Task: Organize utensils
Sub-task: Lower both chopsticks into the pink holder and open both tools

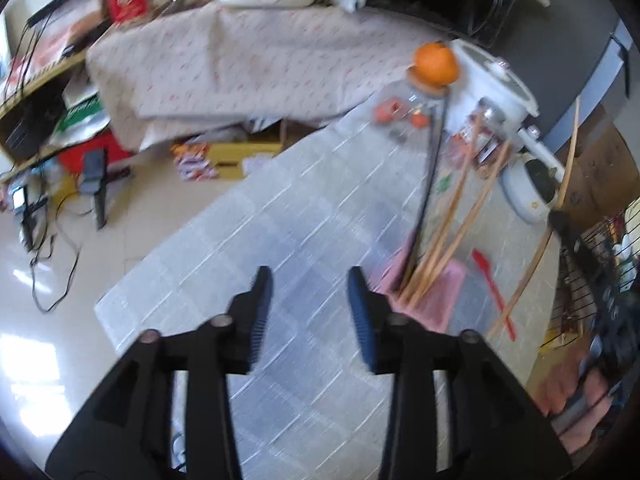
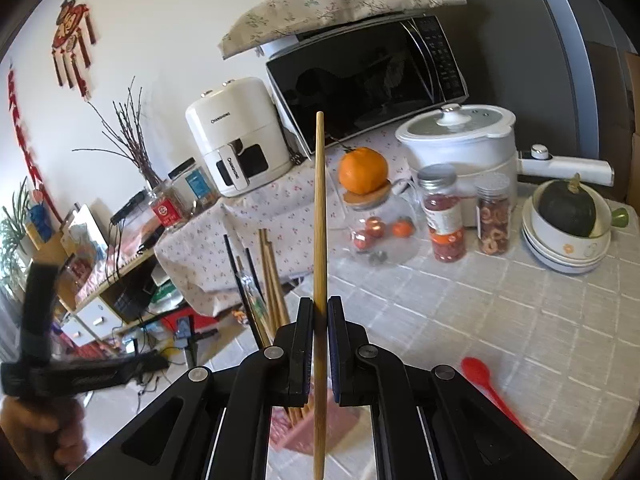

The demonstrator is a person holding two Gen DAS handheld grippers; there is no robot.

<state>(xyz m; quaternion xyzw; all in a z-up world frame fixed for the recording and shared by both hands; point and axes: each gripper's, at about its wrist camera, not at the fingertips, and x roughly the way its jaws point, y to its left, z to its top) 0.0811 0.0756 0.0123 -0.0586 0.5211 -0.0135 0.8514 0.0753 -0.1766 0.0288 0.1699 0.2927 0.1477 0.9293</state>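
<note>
While your right gripper (image 2: 320, 312) pinches the bamboo chopstick (image 2: 319, 216) and the left gripper (image 1: 308, 280) hangs spread, line it over the pink holder (image 1: 436, 296) and lower

I see a pale, matt wooden chopstick (image 2: 319, 216) pinched between my right gripper's (image 2: 320, 316) matt black plastic jaws. The tablecloth (image 2: 500, 320) looks woven, the spoon (image 2: 490, 390) glossy red plastic, the jar (image 2: 374, 226) clear glass.
</note>
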